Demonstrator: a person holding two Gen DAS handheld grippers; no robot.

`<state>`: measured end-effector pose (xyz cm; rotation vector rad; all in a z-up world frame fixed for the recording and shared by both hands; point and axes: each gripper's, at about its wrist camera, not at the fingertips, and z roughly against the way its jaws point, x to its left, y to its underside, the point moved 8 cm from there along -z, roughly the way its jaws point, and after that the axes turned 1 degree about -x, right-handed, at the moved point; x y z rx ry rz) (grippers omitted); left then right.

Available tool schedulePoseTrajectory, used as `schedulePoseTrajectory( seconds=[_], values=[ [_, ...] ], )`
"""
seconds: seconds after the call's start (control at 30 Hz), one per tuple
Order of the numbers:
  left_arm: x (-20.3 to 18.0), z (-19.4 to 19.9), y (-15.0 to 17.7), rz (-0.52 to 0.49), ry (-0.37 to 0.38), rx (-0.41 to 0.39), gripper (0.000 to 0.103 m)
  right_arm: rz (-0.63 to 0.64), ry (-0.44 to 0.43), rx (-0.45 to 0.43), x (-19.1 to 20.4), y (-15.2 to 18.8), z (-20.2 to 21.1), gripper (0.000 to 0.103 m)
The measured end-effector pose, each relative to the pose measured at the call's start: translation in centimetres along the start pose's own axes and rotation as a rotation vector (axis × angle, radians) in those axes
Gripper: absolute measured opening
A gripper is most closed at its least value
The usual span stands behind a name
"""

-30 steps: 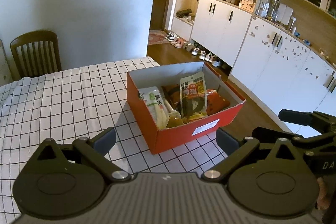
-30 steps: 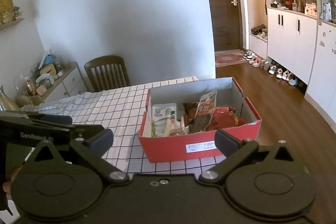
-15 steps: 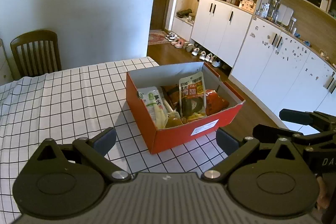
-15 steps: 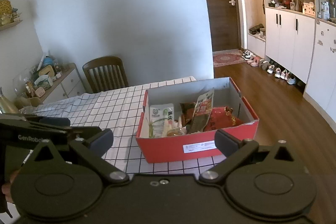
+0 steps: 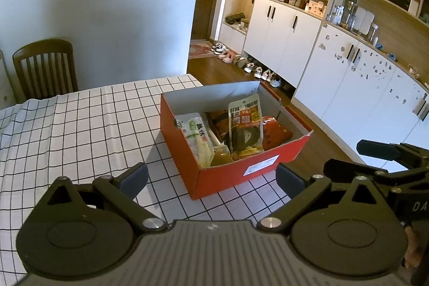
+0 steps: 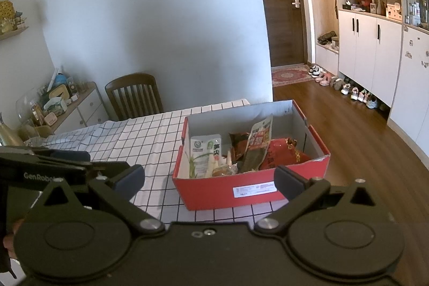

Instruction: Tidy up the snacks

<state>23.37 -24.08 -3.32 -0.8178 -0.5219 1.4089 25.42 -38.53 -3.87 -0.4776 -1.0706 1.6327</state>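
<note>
Holds the left gripper [image 5: 211, 177] above the near edge of the table draped in a white cloth with a black grid [image 5: 80, 125], fingers spread wide with nothing between the dark pads. Keeps the right gripper [image 6: 209, 180] alongside at the same height, equally wide open and equally empty-handed. Points both at the open red cardboard box with a white shipping label on its front wall [image 5: 241, 173], standing near the table's right corner and well short of either set of fingertips. Finds every visible snack inside that box: a white-and-green flat packet of bamboo shoots [image 5: 197, 134] leaning against the left wall, a tall white-and-orange pouch [image 5: 245, 122] propped upright in the middle, a crinkled red bag [image 5: 276, 134] lying to the right, a dark brown-red packet [image 5: 217, 117] tucked behind, and a small amber sachet [image 5: 221, 157] wedged at the front. Shows no loose packet on the cloth in either view. Fits two readings, judging by the box alone: snacks jumbled there awaiting sorting, or snacks gathered there with the grippers drawn clear. Cannot settle which from this moment. Calls, for any further handling, for closing the gap to the box, coming down from above past the raised walls, and pinching thin, slippery film by an upper edge without dragging neighbouring packets along.
</note>
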Motion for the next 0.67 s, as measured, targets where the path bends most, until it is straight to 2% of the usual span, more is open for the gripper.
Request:
schedulePoseTrajectory(
  seconds=[0.67],
  values=[
    [-0.1,-1.1,-0.1,-0.011,-0.003,0.000,0.102,-0.023,0.012,0.027,-0.7,0.7,-1.4,0.103]
  ],
)
